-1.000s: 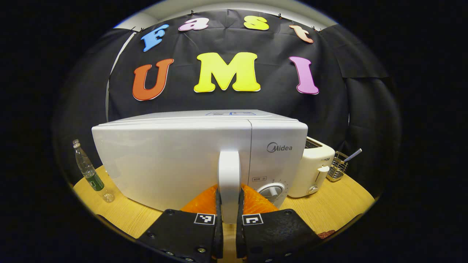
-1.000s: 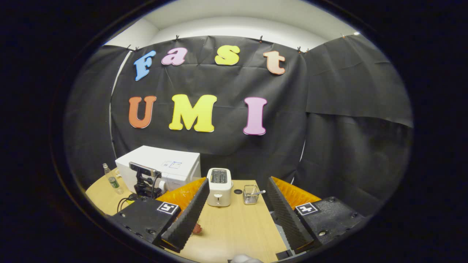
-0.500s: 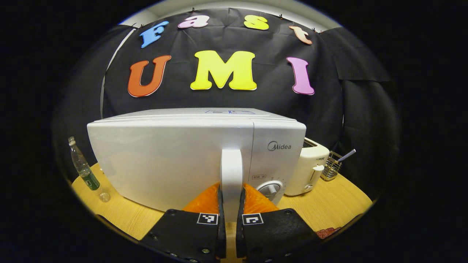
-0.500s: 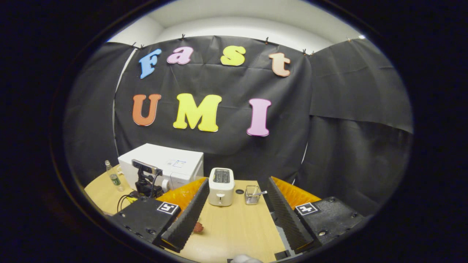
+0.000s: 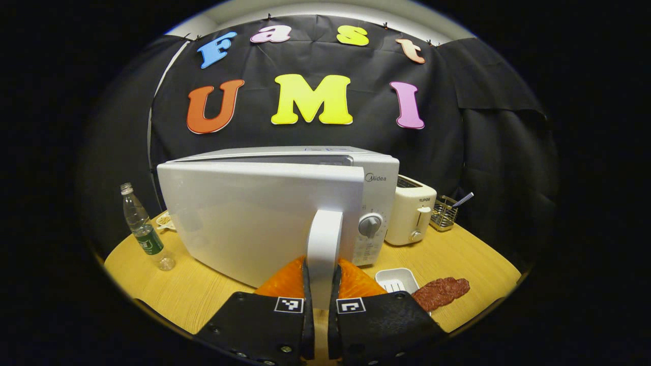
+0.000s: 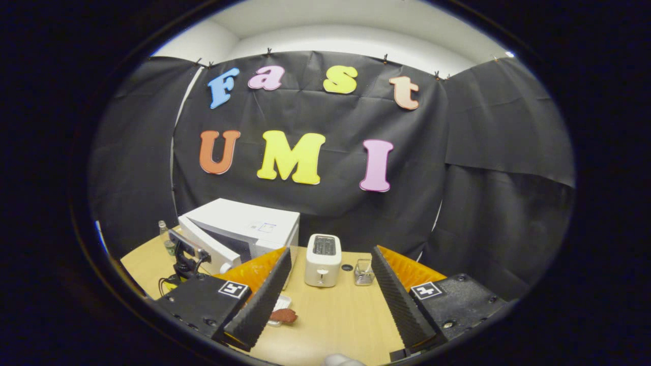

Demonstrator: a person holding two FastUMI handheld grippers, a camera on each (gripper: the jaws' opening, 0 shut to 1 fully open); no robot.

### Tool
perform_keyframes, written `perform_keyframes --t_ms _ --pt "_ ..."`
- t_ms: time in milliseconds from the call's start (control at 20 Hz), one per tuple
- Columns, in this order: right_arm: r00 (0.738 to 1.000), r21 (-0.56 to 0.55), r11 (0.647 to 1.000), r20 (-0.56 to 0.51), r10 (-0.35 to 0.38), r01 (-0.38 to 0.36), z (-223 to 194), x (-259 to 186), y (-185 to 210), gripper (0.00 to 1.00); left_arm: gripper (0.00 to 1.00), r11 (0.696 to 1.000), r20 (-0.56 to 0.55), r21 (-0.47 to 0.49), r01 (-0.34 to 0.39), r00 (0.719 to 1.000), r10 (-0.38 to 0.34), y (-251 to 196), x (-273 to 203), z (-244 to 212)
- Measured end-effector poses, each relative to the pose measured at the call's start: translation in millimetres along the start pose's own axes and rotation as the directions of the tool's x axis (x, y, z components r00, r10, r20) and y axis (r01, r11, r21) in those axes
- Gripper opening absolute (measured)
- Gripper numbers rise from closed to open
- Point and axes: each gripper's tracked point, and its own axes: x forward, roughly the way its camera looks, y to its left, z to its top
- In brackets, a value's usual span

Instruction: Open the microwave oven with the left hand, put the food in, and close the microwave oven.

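Note:
The white microwave (image 5: pixel 379 178) stands at the back of the round wooden table, and its door (image 5: pixel 254 218) hangs partly open, swung toward me. My left gripper (image 5: pixel 319 284) is shut on the door's white vertical handle (image 5: pixel 322 244). A flat reddish-brown piece of food (image 5: pixel 440 292) lies on the table beside a small white dish (image 5: pixel 396 279), to the right of the handle. In the right gripper view the microwave (image 6: pixel 244 229) shows with its door ajar, the left gripper (image 6: pixel 188 254) at the handle, and the food (image 6: pixel 283 316) near my own left finger. My right gripper (image 6: pixel 330 295) hangs open above the table.
A cream toaster (image 5: pixel 411 208) stands right of the microwave, with a small wire basket (image 5: pixel 443 216) beyond it. A clear plastic bottle (image 5: pixel 144 234) stands to the left of the door. The table edge (image 5: pixel 488 300) curves close at the right.
The microwave door has swung open toward me, pulled by my left gripper on the handle. The control knob, dish and food have come into view. The right gripper has drifted slightly.

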Motion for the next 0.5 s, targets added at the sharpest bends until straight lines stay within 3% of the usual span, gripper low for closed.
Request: perform_keyframes --t_ms 150,200,250,300,350,450,500 --pt "1.0 0.001 1.0 -0.002 0.022 -0.022 -5 -12 12 1.0 0.1 1.0 -0.007 0.004 -0.014 1.0 0.014 15 -29 -8" --pt "1.0 -0.002 1.0 -0.003 0.024 -0.024 -6 -16 14 0.96 0.13 1.0 -0.006 0.005 -0.022 1.0 0.022 20 -37 -11" --pt "1.0 -0.003 1.0 -0.003 0.027 -0.027 -8 -20 16 1.0 0.22 0.999 -0.007 0.014 -0.031 0.999 0.031 25 -48 -13" --pt "1.0 0.0 1.0 -0.006 0.026 -0.026 -10 -24 18 1.0 0.16 0.999 -0.006 0.022 -0.042 0.999 0.042 30 -56 -15" --pt "0.999 0.004 1.0 -0.014 0.029 -0.029 -12 -27 20 1.0 0.18 0.998 -0.005 0.031 -0.063 0.998 0.063 38 -60 -16" --pt "0.999 0.011 0.999 -0.024 0.037 -0.037 -16 -34 24 1.0 0.34 0.995 -0.005 0.031 -0.09 0.996 0.09 55 -68 -18" --pt "0.999 0.015 0.999 -0.024 0.039 -0.039 -16 -36 25 1.0 0.49 0.994 -0.007 0.017 -0.112 0.994 0.112 65 -71 -17"
